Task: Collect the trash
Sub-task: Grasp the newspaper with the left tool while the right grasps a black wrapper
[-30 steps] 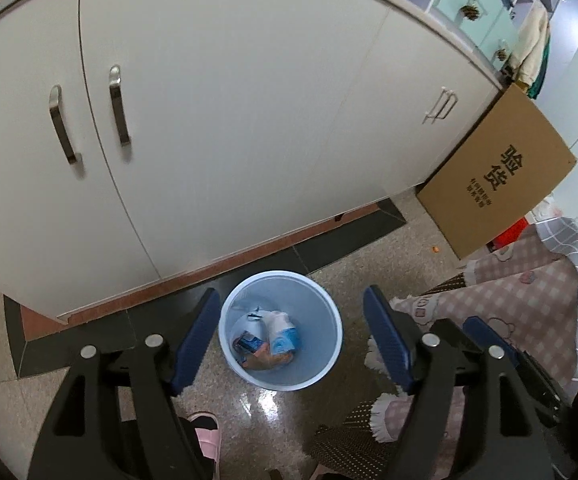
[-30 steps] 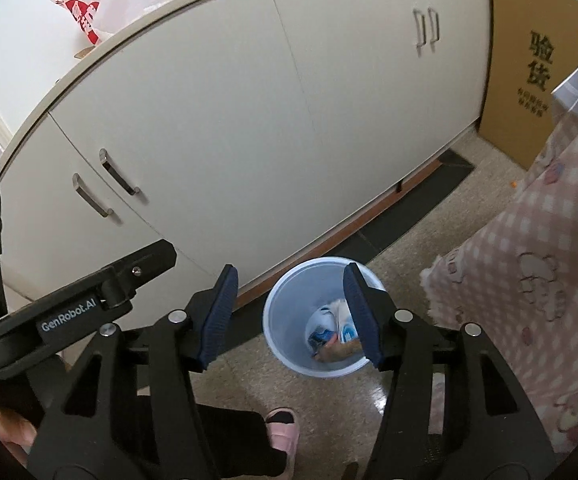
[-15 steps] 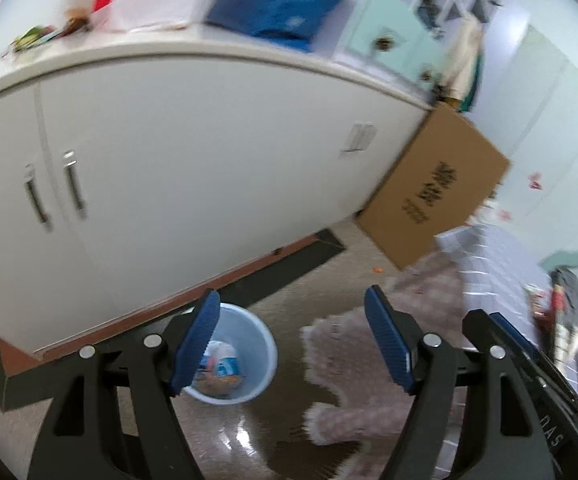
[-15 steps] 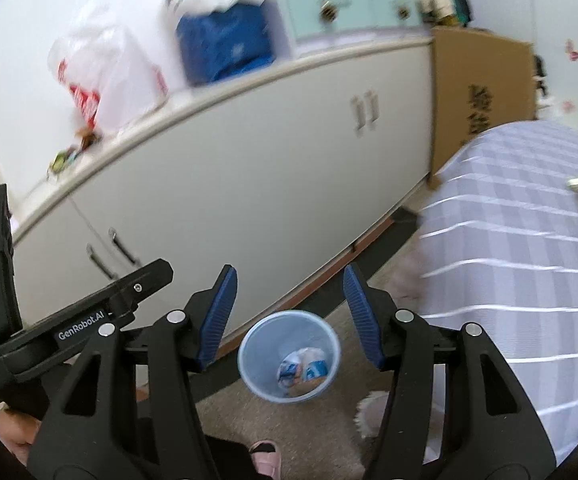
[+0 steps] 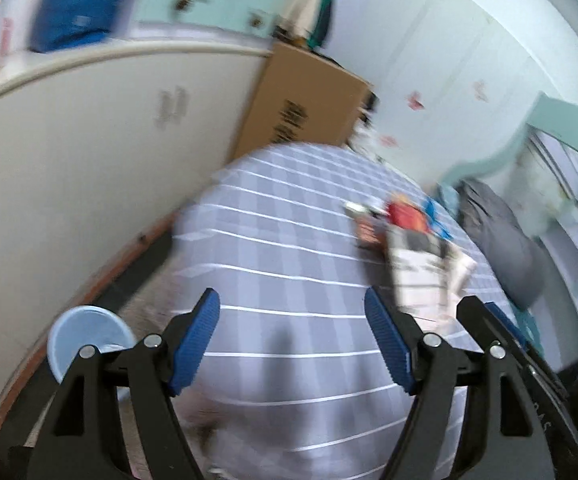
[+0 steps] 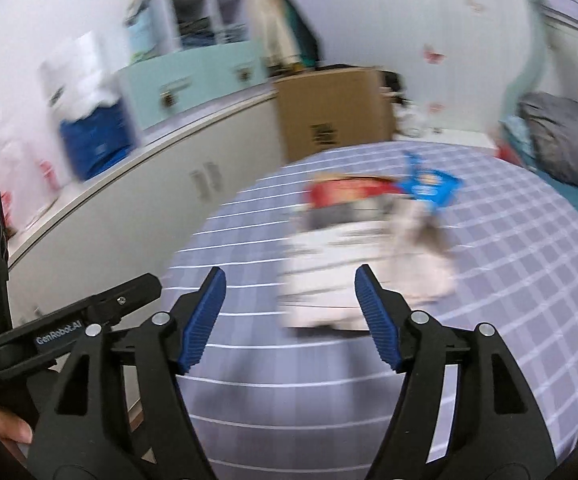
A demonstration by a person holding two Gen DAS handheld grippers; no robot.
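At the far left, low in the left wrist view, the light blue trash bin stands on the floor beside the white cabinet, just off the near left corner of the bed. Only its rim and part of its inside show behind the gripper arm, so what it holds cannot be told from here.

The left gripper hangs over the near part of the grey checked bedcover with its jaws wide and nothing between them. To its right, the right gripper also points across the bed; its jaws are opening, and nothing is between them either.

Farther right and deeper on the bed lies the trash still to be picked up, all of it blurred: a pale, crumpled paper or bag nearest the grippers, a red packet behind it, and a blue wrapper to the right of that. In the left wrist view a small dark wrapper lies at the left edge of the same heap. A grey pillow sits at the far right.

By my judgement the job is partway at best: both grippers are empty, several pieces remain on the bed, and each must still be grasped and carried left to the bin.
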